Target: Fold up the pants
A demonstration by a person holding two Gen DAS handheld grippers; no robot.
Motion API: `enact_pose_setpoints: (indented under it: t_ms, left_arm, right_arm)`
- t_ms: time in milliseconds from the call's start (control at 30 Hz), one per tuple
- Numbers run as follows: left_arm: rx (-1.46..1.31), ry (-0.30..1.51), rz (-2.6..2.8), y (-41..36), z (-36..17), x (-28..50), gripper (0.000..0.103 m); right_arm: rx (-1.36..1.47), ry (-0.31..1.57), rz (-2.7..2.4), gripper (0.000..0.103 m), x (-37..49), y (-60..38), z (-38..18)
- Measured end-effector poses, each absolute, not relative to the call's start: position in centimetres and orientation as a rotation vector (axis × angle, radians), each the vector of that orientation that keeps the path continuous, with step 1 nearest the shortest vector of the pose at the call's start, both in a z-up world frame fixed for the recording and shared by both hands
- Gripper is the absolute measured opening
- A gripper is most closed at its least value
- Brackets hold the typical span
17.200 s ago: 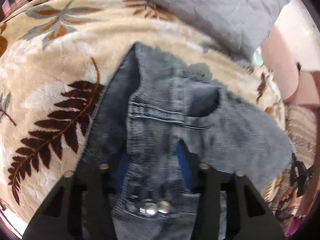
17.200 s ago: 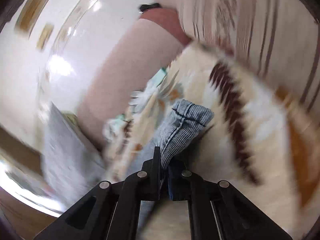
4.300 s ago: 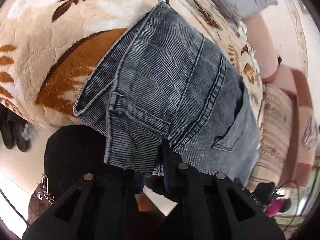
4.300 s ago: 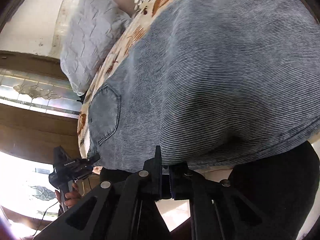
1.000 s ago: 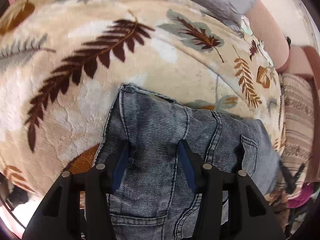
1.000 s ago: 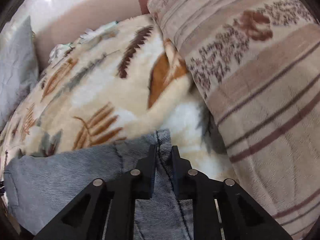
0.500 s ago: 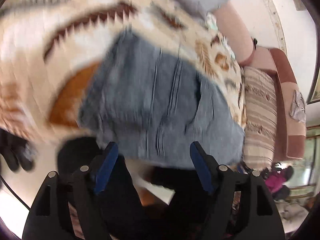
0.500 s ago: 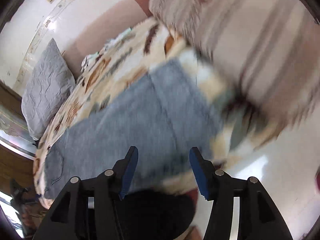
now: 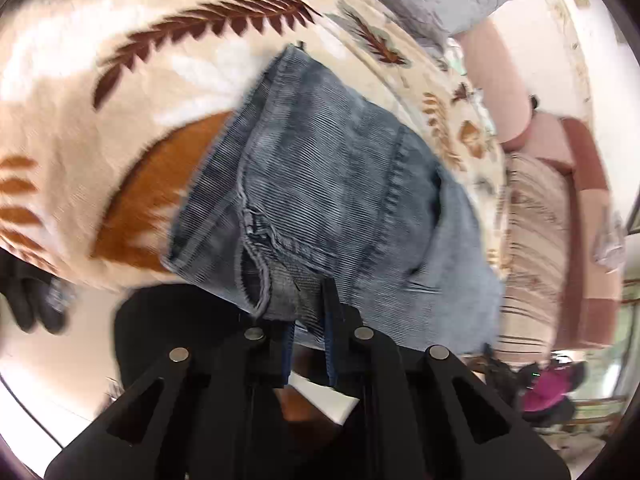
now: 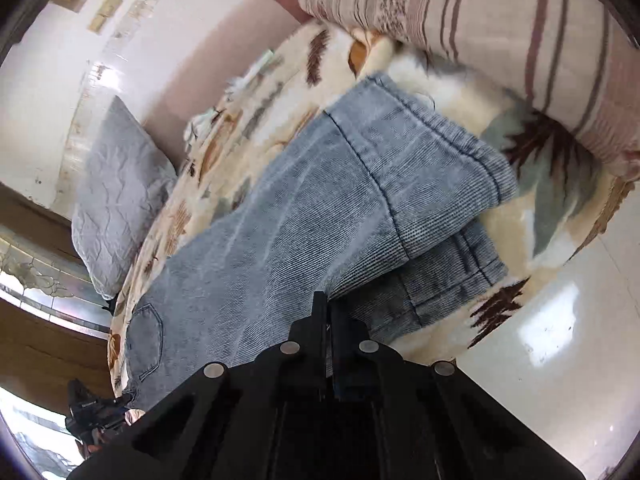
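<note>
Blue-grey corduroy-look jeans (image 9: 328, 168) lie folded lengthwise on a leaf-print blanket (image 9: 120, 80). In the left wrist view my left gripper (image 9: 308, 308) is at the near waistband corner. Its jaws are closing, and the blue pads pinch the denim edge between them. In the right wrist view the jeans (image 10: 300, 216) stretch from a back pocket (image 10: 146, 340) at the left to the stacked leg hems (image 10: 440, 152) at the right. My right gripper (image 10: 325, 304) is shut on the near edge of the legs, just short of the hems.
A grey quilted pillow (image 10: 116, 192) lies at the far end of the bed. A striped cushion (image 10: 480, 20) sits close beside the hems. The bed edge drops to a glossy white floor (image 10: 552, 340). The person's dark clothing (image 9: 160, 340) is just below the waistband.
Half a second ago both grippers stood wide open over the near edge of the jeans. Now both have closed on that edge, the left at the waistband and the right near the hems.
</note>
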State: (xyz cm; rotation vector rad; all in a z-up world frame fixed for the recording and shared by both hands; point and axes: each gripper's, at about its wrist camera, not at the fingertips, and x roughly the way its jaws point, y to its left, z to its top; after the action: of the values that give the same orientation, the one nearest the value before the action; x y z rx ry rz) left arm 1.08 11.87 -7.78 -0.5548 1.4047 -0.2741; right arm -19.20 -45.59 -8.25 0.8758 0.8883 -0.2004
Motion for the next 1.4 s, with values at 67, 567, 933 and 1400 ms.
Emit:
enact_pose_setpoints:
  t_ms: [67, 567, 933, 1400]
  left_arm:
    - [-0.558, 1.468, -0.214, 12.3, -10.1, 1.5, 0.010]
    - [-0.226, 1.285, -0.560, 7.1, 1.4, -1.0, 0.068]
    - [0.157, 1.315, -0.780, -14.3, 3.9, 2.2, 0.075]
    - [0.341, 1.440, -0.881, -42.3, -1.9, 5.9, 0.075]
  right_arm:
    - [0.903, 0.933, -0.214, 0.001, -19.6, -45.6, -9.8]
    - [1.079, 0.773, -0.344, 0.043, -24.7, -49.7, -11.0]
    - [1.234, 0.672, -0.335, 0.059, -24.3, -51.7, -14.6]
    - [1.245, 0.604, -0.178, 0.058, -22.9, -52.5, -14.8]
